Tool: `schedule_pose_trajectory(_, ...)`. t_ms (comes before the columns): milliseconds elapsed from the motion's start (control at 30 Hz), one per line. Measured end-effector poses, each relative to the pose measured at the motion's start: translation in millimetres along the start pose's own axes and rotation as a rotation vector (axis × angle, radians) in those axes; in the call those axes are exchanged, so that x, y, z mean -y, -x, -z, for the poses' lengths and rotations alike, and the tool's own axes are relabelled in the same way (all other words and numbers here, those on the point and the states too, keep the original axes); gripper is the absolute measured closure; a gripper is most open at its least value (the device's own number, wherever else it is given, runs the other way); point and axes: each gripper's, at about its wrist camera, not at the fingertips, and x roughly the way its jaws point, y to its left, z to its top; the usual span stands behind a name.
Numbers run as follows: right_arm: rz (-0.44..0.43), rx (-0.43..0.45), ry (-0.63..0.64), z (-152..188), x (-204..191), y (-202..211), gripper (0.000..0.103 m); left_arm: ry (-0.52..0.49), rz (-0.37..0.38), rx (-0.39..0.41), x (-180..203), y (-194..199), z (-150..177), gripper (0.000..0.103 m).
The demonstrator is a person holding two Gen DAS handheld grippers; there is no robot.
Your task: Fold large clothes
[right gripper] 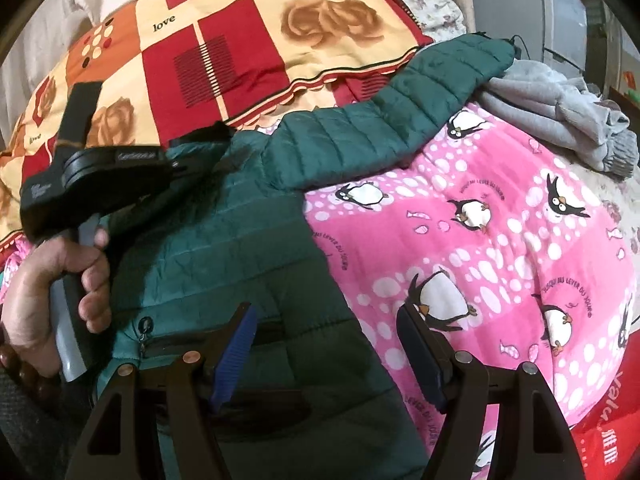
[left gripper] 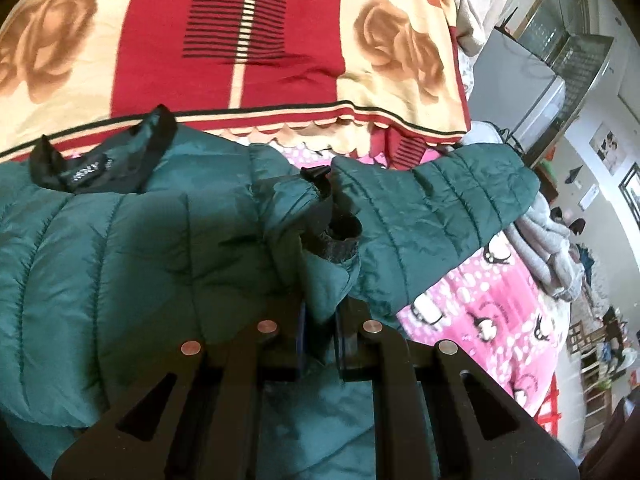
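Bedding fills both views: a pink penguin-print blanket (right gripper: 500, 240) spreads over the bed, with a red and cream rose-patterned quilt (left gripper: 280, 40) bunched up beyond it and a heap of grey clothing (right gripper: 560, 112) off at the far right edge. And there is the green quilted jacket (left gripper: 120, 248), lying flat across the pink blanket, black collar and label up near the quilt's border, one sleeve (right gripper: 432, 92) stretched out toward the grey heap.

Left side first: a bare hand (right gripper: 52, 280) wraps the grey handle, wrist low, tool angled downward over the jacket's body. The left claw (left gripper: 320, 320) is clamped tight, a fold of green fabric just behind the other sleeve's black-lined cuff (left gripper: 336, 240) pinched between its pads, that cuff doubled back over the jacket's chest.

Now the right claw (right gripper: 324, 344): it points down at the jacket's lower edge, its blue-padded fingers (right gripper: 236, 344) spread wide with nothing between them, one over the green fabric near a zipped pocket (right gripper: 192, 340), the other over the pink blanket.
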Motion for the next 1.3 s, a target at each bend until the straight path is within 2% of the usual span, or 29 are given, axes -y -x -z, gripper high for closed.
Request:
schedule_pose_trajectory(300,-0.009,-0.005,-0.004,-0.6,1.8,-2.8,0.033,0.031,0.032,-0.027,11.0,-23.0,1.5,0.093)
schedule_pose_trajectory(600,-0.008,-0.012,-0.001,-0.8,1.6,-4.2,0.033,0.041,0.001,-0.072,8.9,-32.4,6.0,0.093)
schedule_pose_trajectory(667,-0.002,-0.011,0.003,-1.0,1.6,-4.6,0.033,0.054,0.003,-0.089,8.4,-31.4,6.0,0.085)
schedule_pose_trajectory(733,0.001,-0.017,0.008,-1.4,1.1,-6.1,0.033,0.061,0.034,-0.105,9.6,-24.1,5.5,0.062)
schedule_pose_trajectory(833,0.003,-0.023,0.009,-2.1,1.3,-6.9,0.033,0.034,0.059,-0.074,12.6,8.1,2.1,0.059)
schedule_pose_trajectory(900,0.006,-0.023,0.011,-2.4,0.6,-6.8,0.033,0.027,0.050,-0.018,4.0,41.9,-0.9,0.059)
schedule_pose_trajectory(1000,0.010,-0.019,0.016,-2.0,-0.6,-5.5,0.033,0.076,-0.019,0.090,-39.4,98.5,-10.6,0.059)
schedule_pose_trajectory(1067,0.011,-0.016,0.015,-1.9,-0.5,-4.6,0.033,0.114,-0.123,0.157,-78.3,132.4,-15.4,0.059)
schedule_pose_trajectory(1133,0.013,-0.014,0.014,-1.9,-1.1,-4.1,0.033,0.178,-0.284,0.196,-126.3,159.1,-15.9,0.059)
schedule_pose_trajectory(1200,0.017,-0.013,0.017,-1.6,-2.2,-3.9,0.033,0.268,-0.399,0.187,-176.3,169.9,-10.0,0.059)
schedule_pose_trajectory(1300,0.024,-0.014,0.029,-1.4,-4.7,-4.3,0.033,0.347,-0.482,0.105,-224.5,156.4,6.3,0.059)
